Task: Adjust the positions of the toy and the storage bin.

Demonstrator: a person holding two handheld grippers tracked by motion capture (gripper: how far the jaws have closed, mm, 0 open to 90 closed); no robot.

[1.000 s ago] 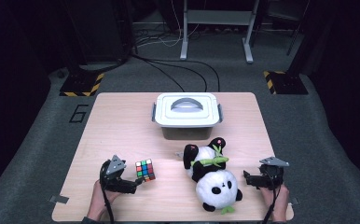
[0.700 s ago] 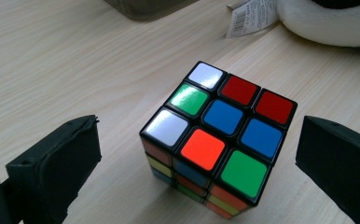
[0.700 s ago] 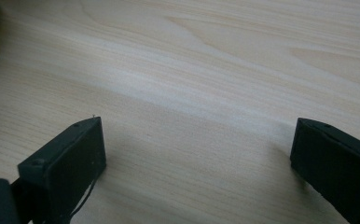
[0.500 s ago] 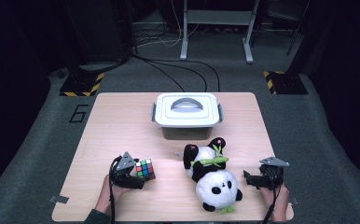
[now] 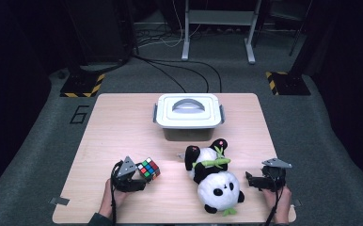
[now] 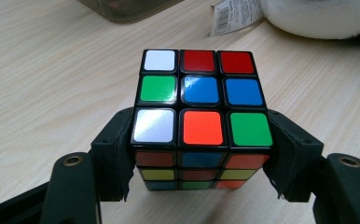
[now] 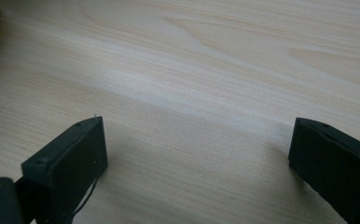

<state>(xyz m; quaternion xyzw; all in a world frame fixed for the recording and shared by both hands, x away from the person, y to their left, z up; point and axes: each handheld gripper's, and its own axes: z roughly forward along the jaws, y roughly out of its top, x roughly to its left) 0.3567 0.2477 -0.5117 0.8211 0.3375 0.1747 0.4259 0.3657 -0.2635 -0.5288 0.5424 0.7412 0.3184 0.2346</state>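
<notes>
A scrambled Rubik's cube (image 5: 148, 168) sits on the wooden table (image 5: 114, 127) near its front left. My left gripper (image 5: 142, 175) has just been closing its jaws, and the cube is between them. In the left gripper view the two black pads (image 6: 115, 154) touch opposite sides of the cube (image 6: 200, 88), at its lower end. My right gripper (image 5: 251, 180) rests at the front right, beside a plush panda (image 5: 215, 181). Its jaws stand wide apart over bare wood (image 7: 197, 149) with nothing between them.
A white lidded plastic box (image 5: 188, 115) with a grey handle stands at the table's far middle. The panda lies between the two grippers, its paper tag (image 6: 236, 14) just beyond the cube. Dark floor and cables surround the table.
My left gripper has moved right, up to the cube, and its jaws have come in around it. The right gripper, the panda and the box have stayed where they were.
</notes>
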